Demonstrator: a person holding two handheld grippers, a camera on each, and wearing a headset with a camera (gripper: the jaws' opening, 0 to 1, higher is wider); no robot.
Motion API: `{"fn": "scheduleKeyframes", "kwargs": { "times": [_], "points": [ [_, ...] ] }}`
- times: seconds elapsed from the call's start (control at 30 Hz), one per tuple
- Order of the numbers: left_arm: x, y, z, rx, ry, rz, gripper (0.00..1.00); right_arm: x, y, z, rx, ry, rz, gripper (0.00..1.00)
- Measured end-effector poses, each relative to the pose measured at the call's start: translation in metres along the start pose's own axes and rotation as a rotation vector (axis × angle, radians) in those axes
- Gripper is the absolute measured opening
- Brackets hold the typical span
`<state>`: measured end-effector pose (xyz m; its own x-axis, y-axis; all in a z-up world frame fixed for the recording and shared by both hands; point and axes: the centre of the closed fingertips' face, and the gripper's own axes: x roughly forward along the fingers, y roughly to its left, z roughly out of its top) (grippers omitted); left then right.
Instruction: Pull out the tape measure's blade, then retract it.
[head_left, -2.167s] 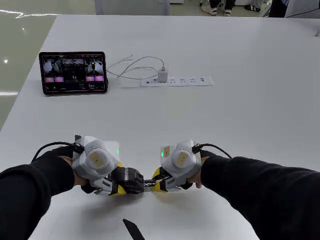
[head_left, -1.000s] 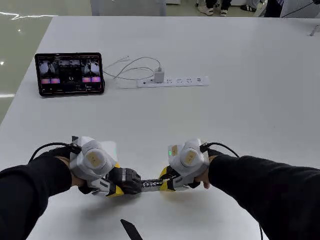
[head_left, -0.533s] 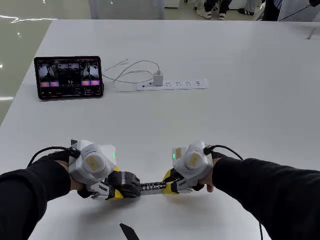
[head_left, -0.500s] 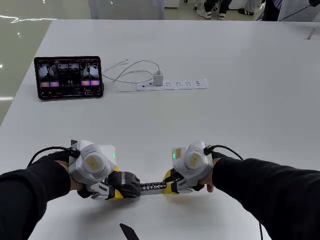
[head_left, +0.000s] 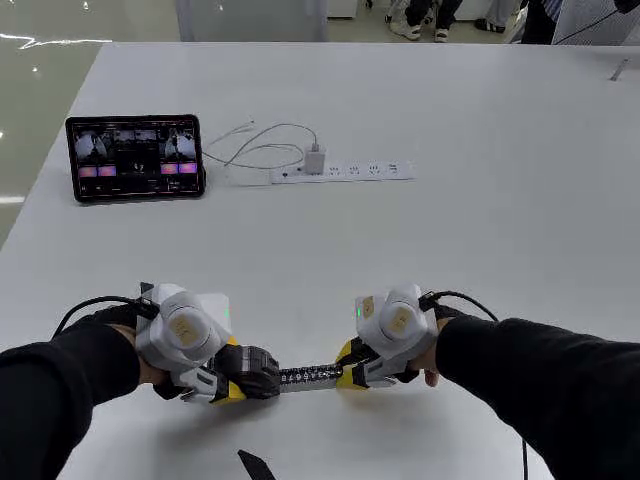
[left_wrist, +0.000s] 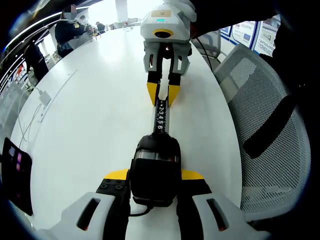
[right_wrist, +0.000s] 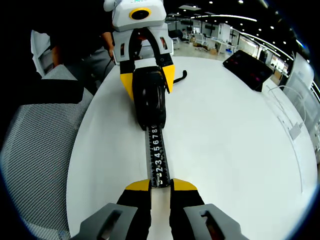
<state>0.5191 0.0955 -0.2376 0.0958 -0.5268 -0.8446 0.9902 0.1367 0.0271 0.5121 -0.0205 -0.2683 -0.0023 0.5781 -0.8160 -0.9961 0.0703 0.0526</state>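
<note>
A black tape measure case (head_left: 254, 370) lies low over the white table, held between the yellow-tipped jaws of my left gripper (head_left: 232, 378), which is shut on it. The same case (left_wrist: 155, 168) fills the lower middle of the left gripper view. Its black blade (head_left: 310, 376) with white numbers runs right to my right gripper (head_left: 348, 372), shut on the blade's end. In the right gripper view the blade (right_wrist: 157, 156) stretches from my right gripper (right_wrist: 160, 187) up to the case (right_wrist: 148, 101). The right gripper (left_wrist: 163, 93) faces me in the left gripper view.
A tablet (head_left: 135, 157) stands at the far left of the table (head_left: 480, 200). A white power strip (head_left: 340, 172) with a charger (head_left: 314, 160) and looping cables lies beyond the grippers. A dark strap end (head_left: 258, 466) sits near the front edge. A mesh chair (left_wrist: 270, 125) stands beside the table.
My right gripper has moved right, away from the case, drawing more of the blade out. The left gripper has held the case in place. The head camera has shifted slightly.
</note>
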Motion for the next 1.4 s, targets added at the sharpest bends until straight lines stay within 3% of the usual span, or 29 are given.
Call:
{"fn": "scheduleKeyframes", "kwargs": {
  "times": [1.4],
  "points": [
    [-0.001,-0.001,0.000,0.002,0.000,-0.001,0.30,-0.013,0.001,-0.019,0.027,0.009,-0.010,0.09]
  ]
}}
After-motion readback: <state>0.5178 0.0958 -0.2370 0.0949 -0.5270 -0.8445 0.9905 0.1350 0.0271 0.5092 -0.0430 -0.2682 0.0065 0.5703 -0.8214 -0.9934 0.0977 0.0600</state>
